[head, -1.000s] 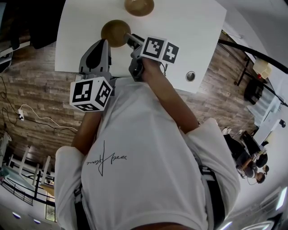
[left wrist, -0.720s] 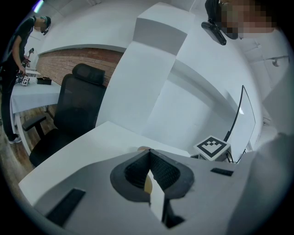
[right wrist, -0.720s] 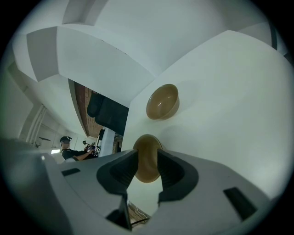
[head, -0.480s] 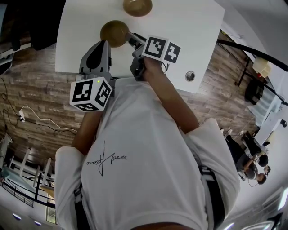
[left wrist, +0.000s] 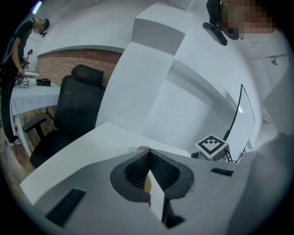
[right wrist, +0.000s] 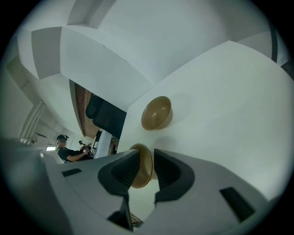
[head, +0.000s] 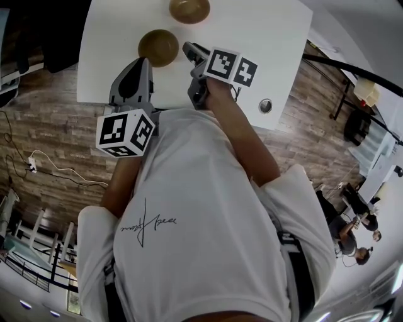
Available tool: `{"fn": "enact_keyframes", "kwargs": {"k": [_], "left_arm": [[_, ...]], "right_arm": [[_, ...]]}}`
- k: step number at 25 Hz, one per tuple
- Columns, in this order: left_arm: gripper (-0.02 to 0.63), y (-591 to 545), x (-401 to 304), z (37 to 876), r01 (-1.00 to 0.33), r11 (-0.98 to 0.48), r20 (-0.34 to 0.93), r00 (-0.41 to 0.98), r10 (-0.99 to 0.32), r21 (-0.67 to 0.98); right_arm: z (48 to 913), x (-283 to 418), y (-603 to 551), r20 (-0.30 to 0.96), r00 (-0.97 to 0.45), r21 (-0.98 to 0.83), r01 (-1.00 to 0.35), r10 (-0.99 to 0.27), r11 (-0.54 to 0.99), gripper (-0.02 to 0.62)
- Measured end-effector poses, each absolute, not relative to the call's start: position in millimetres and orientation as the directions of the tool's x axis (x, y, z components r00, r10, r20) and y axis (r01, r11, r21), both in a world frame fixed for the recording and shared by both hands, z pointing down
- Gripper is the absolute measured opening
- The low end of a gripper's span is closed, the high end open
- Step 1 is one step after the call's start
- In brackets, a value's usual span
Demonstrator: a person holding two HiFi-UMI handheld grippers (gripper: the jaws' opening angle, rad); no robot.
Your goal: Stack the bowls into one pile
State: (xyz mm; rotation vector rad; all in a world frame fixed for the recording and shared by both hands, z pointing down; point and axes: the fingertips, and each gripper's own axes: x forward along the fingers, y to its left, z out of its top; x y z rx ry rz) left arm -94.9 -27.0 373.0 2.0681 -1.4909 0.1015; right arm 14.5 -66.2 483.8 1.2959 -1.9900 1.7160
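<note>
Two brown bowls stand apart on the white table [head: 264, 38]: the near bowl [head: 158, 47] and the far bowl [head: 189, 9]. My right gripper [head: 187, 47] hovers just right of the near bowl, a small gap away from its rim. Its jaws have just been closing but still stand apart, with nothing between them. In the right gripper view the near bowl [right wrist: 142, 167] shows through the gap of the right gripper [right wrist: 147, 155], and the far bowl [right wrist: 157, 112] lies beyond. My left gripper [head: 145, 61] rests shut at the table's near edge; in its own view the left gripper [left wrist: 148, 158] has its pads meeting.
A round cable grommet [head: 266, 105] sits in the table's near right part. A black office chair [left wrist: 69, 110] stands beyond the table's left side. A person [right wrist: 69, 153] works at another desk far off. Wood floor lies around the table.
My right gripper has drawn back to the right, off the near bowl's rim where its tips were. The bowl stays on the table. The left gripper has not moved.
</note>
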Motion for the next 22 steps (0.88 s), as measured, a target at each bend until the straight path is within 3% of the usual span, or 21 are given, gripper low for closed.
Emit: {"fn": "enact_keyframes", "kwargs": {"k": [22], "left_arm": [[0.006,-29.7,-90.0,377.0,-0.885,-0.222,0.404,0.393,-0.826,0.409]], "right_arm": [[479.2,50.2,-95.6,0.676,-0.522,-0.567,-0.819,-0.52,0.085,0.031]]}}
